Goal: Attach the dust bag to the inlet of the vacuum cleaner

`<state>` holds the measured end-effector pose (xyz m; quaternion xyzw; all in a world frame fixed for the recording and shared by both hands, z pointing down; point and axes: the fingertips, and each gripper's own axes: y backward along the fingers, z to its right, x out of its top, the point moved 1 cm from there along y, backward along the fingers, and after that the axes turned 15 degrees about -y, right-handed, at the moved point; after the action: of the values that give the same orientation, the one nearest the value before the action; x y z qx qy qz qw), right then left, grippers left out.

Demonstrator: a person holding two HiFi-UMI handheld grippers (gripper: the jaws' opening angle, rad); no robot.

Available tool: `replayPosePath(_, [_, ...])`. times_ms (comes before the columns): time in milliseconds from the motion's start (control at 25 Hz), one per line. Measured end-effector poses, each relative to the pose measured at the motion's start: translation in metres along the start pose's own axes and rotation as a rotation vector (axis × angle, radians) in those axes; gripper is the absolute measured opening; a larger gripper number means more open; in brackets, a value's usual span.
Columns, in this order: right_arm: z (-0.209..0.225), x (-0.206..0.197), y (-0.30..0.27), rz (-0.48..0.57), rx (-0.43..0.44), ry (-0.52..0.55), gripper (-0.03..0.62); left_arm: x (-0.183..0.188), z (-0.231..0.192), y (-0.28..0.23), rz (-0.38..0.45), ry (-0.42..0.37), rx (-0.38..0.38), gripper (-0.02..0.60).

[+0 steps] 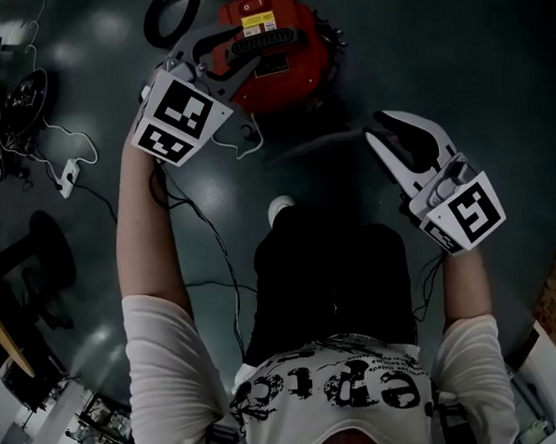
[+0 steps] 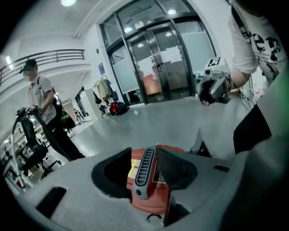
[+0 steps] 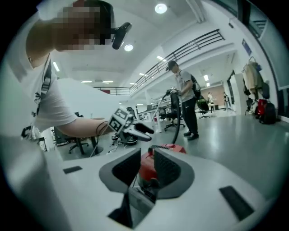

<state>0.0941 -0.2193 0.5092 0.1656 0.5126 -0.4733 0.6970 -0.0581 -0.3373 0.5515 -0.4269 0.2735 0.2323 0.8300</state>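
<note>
1. Head view: the red vacuum cleaner point(image 1: 282, 61) stands on the dark floor point(image 1: 456, 55) just ahead of the person's shoe point(image 1: 280, 208), with its black hose point(image 1: 173, 12) curled behind it.
2. The left gripper point(image 1: 249, 49) hangs right over the vacuum's top, its jaws either side of the near end of the ribbed carry handle point(image 1: 272, 40). The right gripper point(image 1: 374, 126) is off to the right of the machine, apart from it, with nothing in it.
3. A white power adapter point(image 1: 68, 173) and loose cables point(image 1: 9, 120) lie on the floor at the left.
4. Left gripper view: the left gripper point(image 2: 141, 158) has its jaws parted. The grey handle point(image 2: 143, 171) and the red body point(image 2: 151, 200) show through the gap, and a strip of yellow label separates the handle from the left jaw, so nothing is clamped. The right gripper point(image 2: 207, 94) shows further off, before glass doors point(image 2: 158, 63), and another person point(image 2: 43, 103) stands at the left.
5. Right gripper view: the right gripper point(image 3: 145, 158) also has its jaws spread, with nothing held. The vacuum point(image 3: 146, 169) is visible between them, well beyond, and the left gripper point(image 3: 148, 132) is above it.
</note>
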Motion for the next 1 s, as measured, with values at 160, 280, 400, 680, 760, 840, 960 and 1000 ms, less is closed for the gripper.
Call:
replayPosePath(160, [-0.01,0.064,0.025,0.06,-0.154,-0.032,0.087,0.064,-0.018,0.058,0.109,0.135,0.091,0.166])
replayPosePath(280, [-0.035,0.124,0.047,0.087,-0.245,-0.001,0.049,0.11,-0.048,0.118,0.144,0.254,0.275,0.164])
replayPosePath(400, [-0.066,0.187,0.073,0.126,-0.292,0.003,0.03,0.161,-0.069,0.182,0.188,0.42,0.425,0.164])
replayPosePath(680, [-0.15,0.327,0.147,0.213,-0.307,0.125,0.017,0.288,-0.082,0.34,0.234,0.539,0.68,0.077])
replayPosePath(760, [-0.175,0.356,0.171,0.229,-0.315,0.141,0.017,0.321,-0.086,0.386,0.242,0.56,0.786,0.035])
replayPosePath(840, [-0.196,0.371,0.194,0.244,-0.324,0.157,0.017,0.344,-0.082,0.421,0.239,0.553,0.882,0.005])
replayPosePath(960, [-0.227,0.375,0.229,0.274,-0.338,0.176,0.011,0.374,-0.062,0.455,0.236,0.489,0.945,0.005])
replayPosePath(1000, [-0.238,0.373,0.239,0.285,-0.344,0.183,0.004,0.384,-0.054,0.464,0.242,0.491,0.953,0.005])
